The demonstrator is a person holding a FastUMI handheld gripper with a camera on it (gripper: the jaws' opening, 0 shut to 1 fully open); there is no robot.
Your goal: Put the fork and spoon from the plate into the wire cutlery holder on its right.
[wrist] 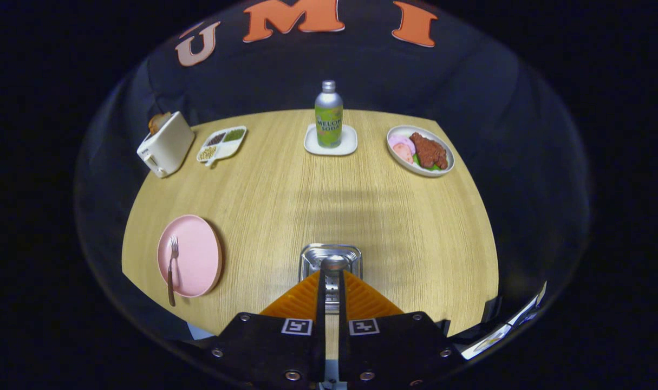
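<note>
The gripper (331, 276) is seen nearly closed on a spoon (334, 265), both fingers pressed to its handle, directly over the wire cutlery holder (330, 259), which is largely hidden. At nine o'clock the fork (171, 266) lies on the pink plate (196, 254). At twelve o'clock, a can (329, 115) stands on a coaster (331, 142).

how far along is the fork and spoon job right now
About halfway, at a guess. Nothing looks deposited yet. In hand: the tool is shut on the spoon, held right over the cutlery holder, whose inside is hard to see. Left: release the spoon there, then fetch the fork, which lies on the pink plate with its handle over the near rim.
</note>
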